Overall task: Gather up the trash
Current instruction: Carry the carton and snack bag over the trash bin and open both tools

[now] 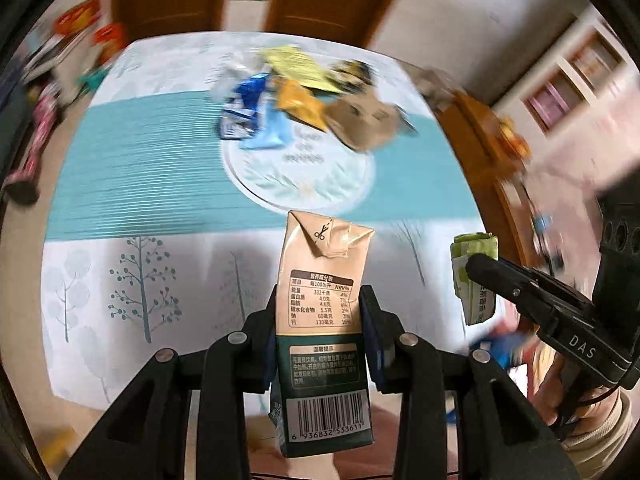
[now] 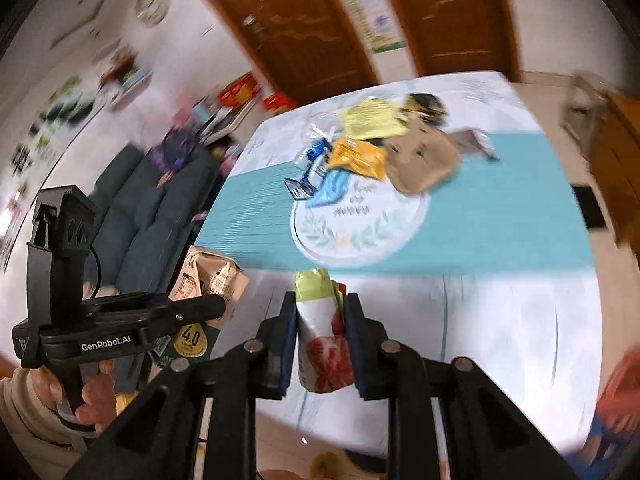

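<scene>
My left gripper (image 1: 320, 320) is shut on a beige and dark green drink carton (image 1: 324, 276), held upright above the near edge of the table. The right wrist view shows this gripper (image 2: 208, 304) and carton (image 2: 212, 280) at the lower left. My right gripper (image 2: 320, 332) is shut on a small squashed green and white carton with a red fruit picture (image 2: 322, 344). In the left wrist view that right gripper (image 1: 474, 270) and its green carton (image 1: 476, 300) are at the right. A pile of wrappers and a brown paper bag (image 1: 304, 96) (image 2: 376, 148) lies across the table's far half.
The table (image 1: 140, 160) has a teal and white cloth with tree prints. A dark sofa (image 2: 132, 208) stands to its left and a wooden cabinet (image 1: 480, 136) to its right. Wooden doors (image 2: 304, 20) are behind it. A hand (image 2: 96, 396) grips the left tool's handle.
</scene>
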A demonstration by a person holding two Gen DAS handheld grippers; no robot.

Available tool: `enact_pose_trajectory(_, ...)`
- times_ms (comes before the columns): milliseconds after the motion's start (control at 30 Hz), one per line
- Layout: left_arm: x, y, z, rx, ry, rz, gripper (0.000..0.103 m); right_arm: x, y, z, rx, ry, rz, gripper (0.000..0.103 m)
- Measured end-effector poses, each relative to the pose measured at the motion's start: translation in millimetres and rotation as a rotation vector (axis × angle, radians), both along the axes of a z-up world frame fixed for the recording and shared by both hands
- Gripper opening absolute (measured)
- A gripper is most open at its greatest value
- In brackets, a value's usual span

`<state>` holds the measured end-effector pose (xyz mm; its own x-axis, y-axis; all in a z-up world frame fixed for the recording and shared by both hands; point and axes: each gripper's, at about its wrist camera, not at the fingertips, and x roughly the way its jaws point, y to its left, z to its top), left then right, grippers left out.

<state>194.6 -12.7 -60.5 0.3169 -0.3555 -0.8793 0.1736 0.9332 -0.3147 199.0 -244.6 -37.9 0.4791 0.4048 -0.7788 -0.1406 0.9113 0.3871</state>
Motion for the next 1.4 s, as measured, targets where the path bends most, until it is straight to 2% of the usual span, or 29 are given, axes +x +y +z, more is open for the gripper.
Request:
enact_pose_trajectory(133,-37,-3,4,0.014,-0.034,-0.127,0.033,-69,8,-8,0.026,0.012,-0.154,0.022)
enact_pose_trajectory(367,-99,-19,-9,0.051,-0.001,-0.305,0.033,-162,31,-24,0.01,0.061,-0.267,0.022)
enact_pose_trajectory(533,-131,-36,-15,0.061,0.009,-0.371,0.033,-199,35,-31,0.001,0.093,-0.292,0.022)
enact_pose_trajectory(733,-156,-59,-36,0.091,0.037,-0.385,0.033,-222,23,-59,0.05,0.153,-0.317,0.022)
enact_pose_trajectory(833,-165,-69,-61,0.084,0.076,-0.367,0.033,-232,13,-81,0.071,0.194,-0.321,0.023)
enact_pose_trajectory(1033,-179,-90,-132,0.104,0.143,-0.34,0.033,-243,-13,-136,0.086,0.254,-0.353,0.023)
enact_pose_trajectory(1400,-181,-102,-250,0.125,0.208,-0.289,0.033,-246,-49,-240,0.115,0.316,-0.433,0.023)
